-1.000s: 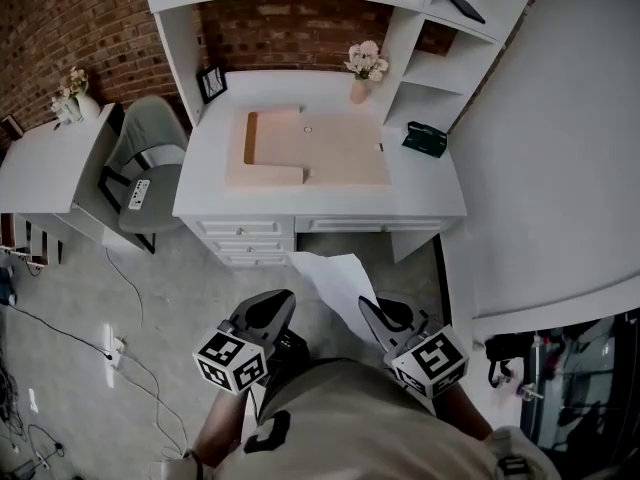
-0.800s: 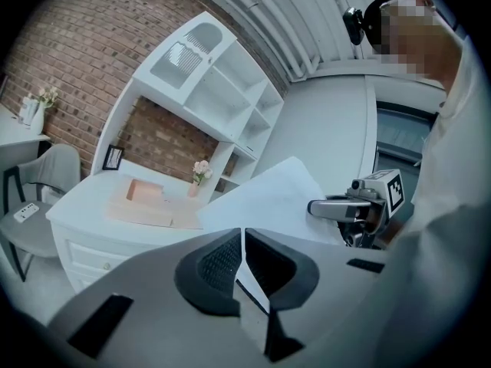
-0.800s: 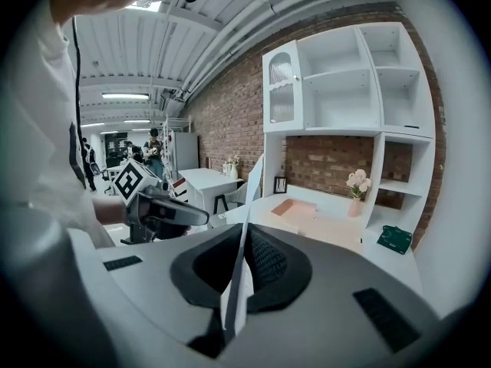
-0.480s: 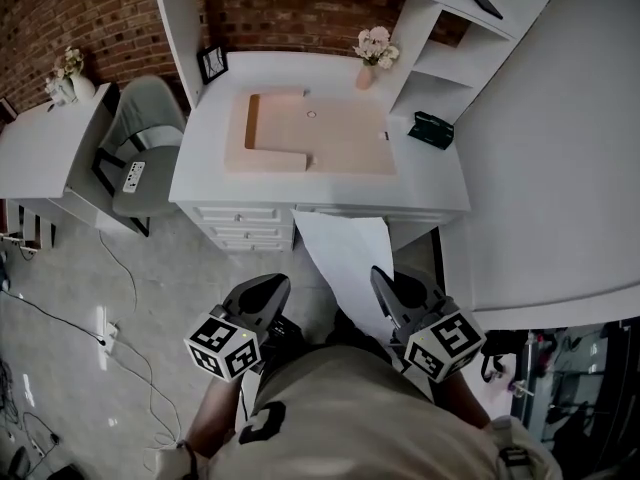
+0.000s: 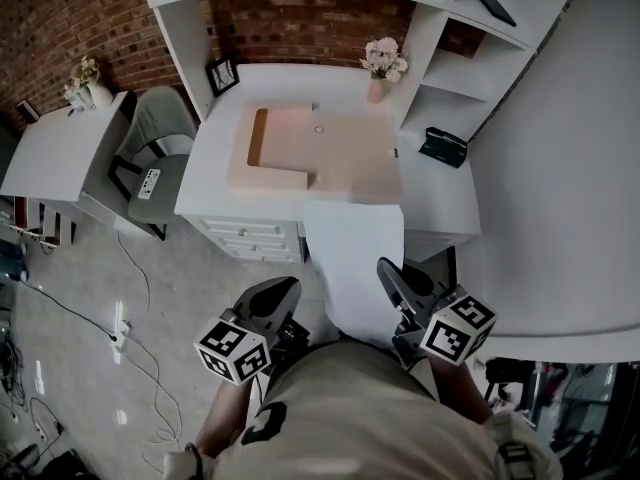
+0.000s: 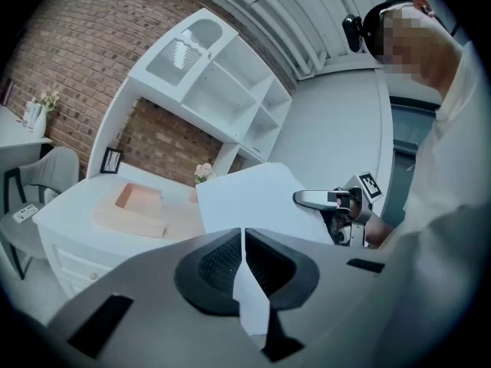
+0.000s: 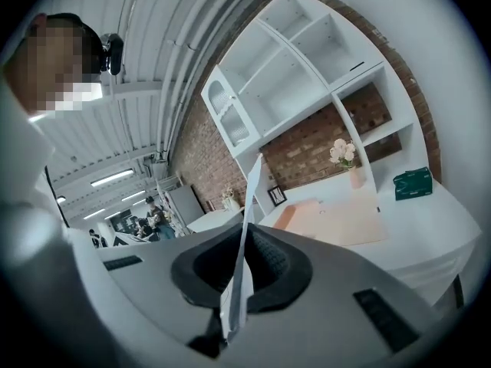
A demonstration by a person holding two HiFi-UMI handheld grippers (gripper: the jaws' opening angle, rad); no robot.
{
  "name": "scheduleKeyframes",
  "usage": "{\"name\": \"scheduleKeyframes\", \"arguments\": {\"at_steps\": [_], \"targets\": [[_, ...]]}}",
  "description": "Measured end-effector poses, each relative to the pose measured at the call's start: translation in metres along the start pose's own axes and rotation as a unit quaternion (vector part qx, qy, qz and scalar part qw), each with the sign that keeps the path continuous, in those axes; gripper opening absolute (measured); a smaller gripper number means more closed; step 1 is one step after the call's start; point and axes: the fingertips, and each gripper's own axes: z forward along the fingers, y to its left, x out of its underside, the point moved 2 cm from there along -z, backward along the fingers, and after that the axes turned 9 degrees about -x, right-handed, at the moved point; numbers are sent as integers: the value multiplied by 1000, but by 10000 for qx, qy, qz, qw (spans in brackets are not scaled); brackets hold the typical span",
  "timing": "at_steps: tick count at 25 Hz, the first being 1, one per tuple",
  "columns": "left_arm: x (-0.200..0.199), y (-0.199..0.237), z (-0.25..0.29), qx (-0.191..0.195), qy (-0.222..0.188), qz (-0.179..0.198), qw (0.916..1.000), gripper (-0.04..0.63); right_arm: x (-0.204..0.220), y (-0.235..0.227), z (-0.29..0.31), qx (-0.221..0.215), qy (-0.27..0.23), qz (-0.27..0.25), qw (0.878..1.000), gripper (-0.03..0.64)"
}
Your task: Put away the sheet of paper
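A white sheet of paper (image 5: 355,258) hangs in the air between my two grippers, and its far edge reaches over the front of the white desk (image 5: 440,203). My right gripper (image 5: 385,268) is shut on the sheet's right edge; in the right gripper view the paper (image 7: 249,198) stands edge-on between the jaws of that gripper (image 7: 245,240). My left gripper (image 5: 290,286) sits at the sheet's lower left. In the left gripper view its jaws (image 6: 242,240) are shut on a strip of the paper (image 6: 253,198). A tan folder (image 5: 320,153) lies open on the desk.
On the desk stand a flower vase (image 5: 378,86), a picture frame (image 5: 222,73) and a green item (image 5: 443,146). A grey chair (image 5: 155,158) and a white side table (image 5: 55,158) are at the left. Cables (image 5: 120,333) trail on the floor. Shelves (image 5: 480,28) rise behind.
The sheet has risen and spread flatter, and its far edge has moved from over the floor to over the desk front. Both grippers have shifted forward, the right one most.
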Motion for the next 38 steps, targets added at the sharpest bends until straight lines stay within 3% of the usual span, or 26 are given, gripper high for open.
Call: {"name": "scheduleKeyframes", "arguments": {"at_steps": [24, 32, 38], "targets": [[-9, -77, 124, -245, -5, 70, 9997, 28, -52, -138, -57, -264, -285, 735, 9965, 28], [-12, -64, 125, -520, 83, -65, 9986, 28, -46, -158, -38, -305, -129, 1167, 9926, 28], [-17, -30, 127, -466, 65, -216, 9987, 28, -52, -159, -9, -269, -164, 1188, 9924, 28]]}}
